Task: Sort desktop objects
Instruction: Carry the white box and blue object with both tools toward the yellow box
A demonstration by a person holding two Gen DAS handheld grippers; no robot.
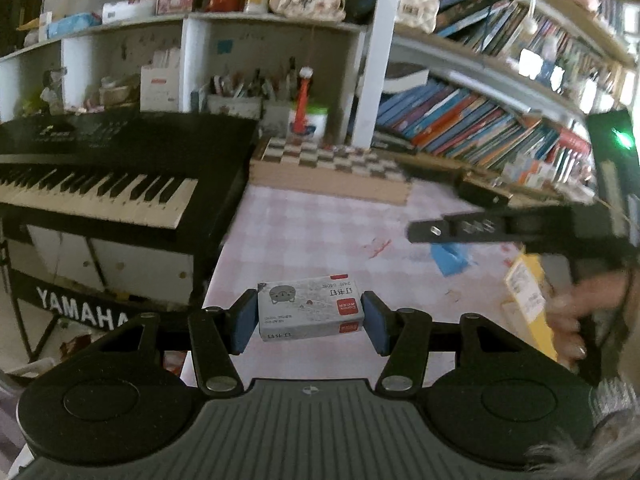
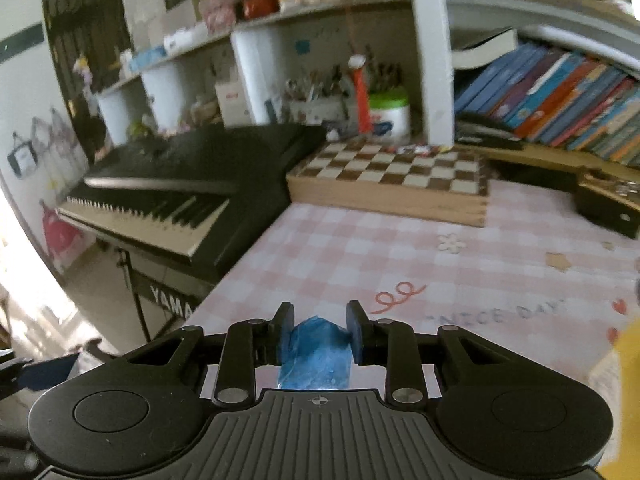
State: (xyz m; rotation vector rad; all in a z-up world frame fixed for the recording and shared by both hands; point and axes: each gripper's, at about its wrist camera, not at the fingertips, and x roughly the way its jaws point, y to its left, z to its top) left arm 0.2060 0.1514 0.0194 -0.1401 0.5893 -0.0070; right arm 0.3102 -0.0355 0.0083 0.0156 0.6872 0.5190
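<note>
My left gripper [image 1: 310, 318] is shut on a small grey staple box [image 1: 310, 306] with a cat picture and red labels, held above the pink checked tablecloth [image 1: 320, 232]. My right gripper [image 2: 320, 330] is shut on a crumpled blue plastic packet [image 2: 316, 356], lifted off the cloth. In the left wrist view the right gripper [image 1: 416, 234] reaches in from the right, the blue packet [image 1: 452, 258] hanging beneath its fingers, with a hand [image 1: 576, 320] on its handle.
A wooden chessboard box [image 2: 394, 186] lies at the back of the desk. A black Yamaha keyboard [image 1: 96, 176] stands to the left. Pen holders [image 1: 240, 100] and a green-lidded jar [image 2: 390, 114] sit beneath the shelves; books [image 1: 460, 120] fill the right. A yellow box [image 1: 528, 300] lies at right.
</note>
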